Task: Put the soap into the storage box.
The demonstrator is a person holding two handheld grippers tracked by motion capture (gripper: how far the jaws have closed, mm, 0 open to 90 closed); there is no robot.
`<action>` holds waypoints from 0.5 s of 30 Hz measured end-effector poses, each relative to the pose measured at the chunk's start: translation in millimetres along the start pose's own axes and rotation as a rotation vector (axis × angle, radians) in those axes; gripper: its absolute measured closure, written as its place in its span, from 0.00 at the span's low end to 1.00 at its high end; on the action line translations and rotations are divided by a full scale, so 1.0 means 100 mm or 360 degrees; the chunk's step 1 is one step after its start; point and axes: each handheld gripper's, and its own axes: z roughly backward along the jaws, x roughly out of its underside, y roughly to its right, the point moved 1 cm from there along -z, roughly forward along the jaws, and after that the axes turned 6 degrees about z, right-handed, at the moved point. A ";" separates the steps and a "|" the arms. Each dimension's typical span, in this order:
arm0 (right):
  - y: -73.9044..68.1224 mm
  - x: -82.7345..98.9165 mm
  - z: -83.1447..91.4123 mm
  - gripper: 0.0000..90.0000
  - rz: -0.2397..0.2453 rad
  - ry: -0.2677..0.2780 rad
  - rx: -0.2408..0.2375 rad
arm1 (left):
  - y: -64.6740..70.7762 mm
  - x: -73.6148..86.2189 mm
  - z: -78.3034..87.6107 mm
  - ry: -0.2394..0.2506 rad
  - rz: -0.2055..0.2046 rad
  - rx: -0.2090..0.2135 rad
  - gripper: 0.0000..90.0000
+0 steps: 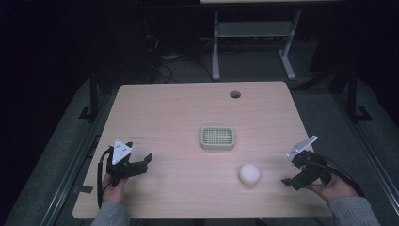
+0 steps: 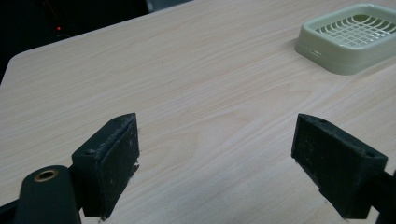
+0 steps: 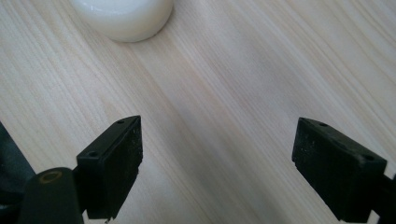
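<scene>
Right gripper view looks down the right gripper, whose two black jaws stand wide apart with nothing but bare wood between them; the white soap bar lies ahead of them and off toward the left jaw, well clear of both pads. In the high view the right gripper hovers just beside the soap bar, which sits between it and the middle of the table, while the pale green soap dish rests a little beyond the bar, farther from the hand. The left gripper waits on the far side of the bar, its jaws also spread wide and empty; in the left gripper view those jaws frame plain wood, with the soap dish ahead and off past the right jaw. The step in hand looks like the reach for the bar, likely to set it in the dish. To do it well, the right gripper should swing toward its left jaw until the bar sits centred between the pads, come low enough that the pads meet the bar's sides at mid-height rather than its rounded top, and close gently, since a smooth rounded bar may squirt out under a hard or off-centre squeeze. The left gripper is best kept clear of the path to the dish.
</scene>
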 end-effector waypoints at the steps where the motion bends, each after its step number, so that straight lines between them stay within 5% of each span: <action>1: 0.00 -0.01 -0.01 0.17 0.0008 -0.0006 -0.0004 | 0.00 0.00 -0.01 0.0008 0.0007 0.0000 0.16; 15: -0.12 -0.18 0.03 0.17 0.0092 -0.0018 -0.0010 | 0.01 0.00 0.02 0.0010 -0.0017 0.0010 0.16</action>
